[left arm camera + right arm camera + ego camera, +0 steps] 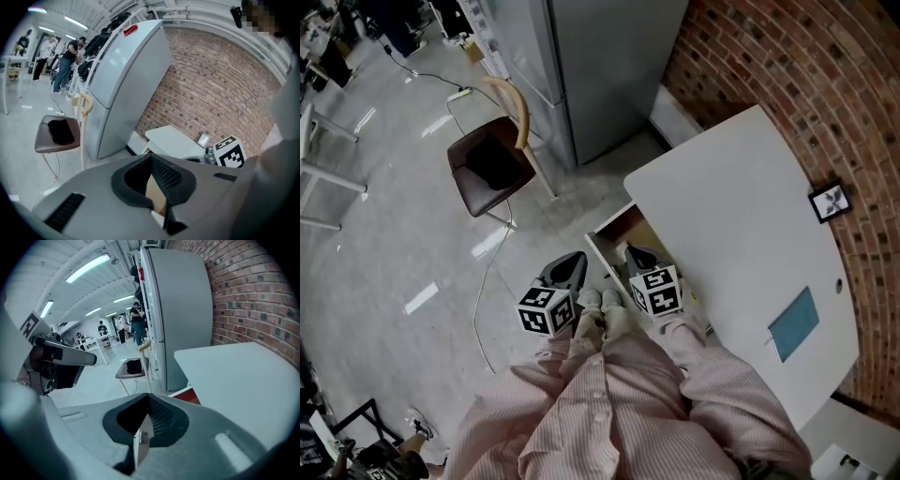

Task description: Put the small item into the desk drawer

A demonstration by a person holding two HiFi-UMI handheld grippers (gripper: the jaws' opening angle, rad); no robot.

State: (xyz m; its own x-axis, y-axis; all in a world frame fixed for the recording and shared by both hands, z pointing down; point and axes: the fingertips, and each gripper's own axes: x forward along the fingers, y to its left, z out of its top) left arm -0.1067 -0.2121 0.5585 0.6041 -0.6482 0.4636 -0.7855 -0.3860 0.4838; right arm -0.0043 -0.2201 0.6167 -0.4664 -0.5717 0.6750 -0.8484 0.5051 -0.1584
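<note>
The white desk [741, 216] has its drawer [617, 236] pulled open at the near-left corner, showing a wooden inside. My left gripper [567, 266] hangs over the floor just left of the drawer, with its jaws together and nothing between them [152, 157]. My right gripper [639, 255] hovers over the open drawer, shut and empty [149, 397]. Through its jaw gap I see a white drawer panel with a small metal fitting. No small item shows in either gripper, and I cannot see into the drawer's depth.
A blue flat card [793, 323] and a small picture frame [829, 202] lie on the desk. A brown chair [490, 164] stands on the floor to the left, a grey fridge [600, 66] behind the desk, a brick wall [825, 84] on the right. People stand far off.
</note>
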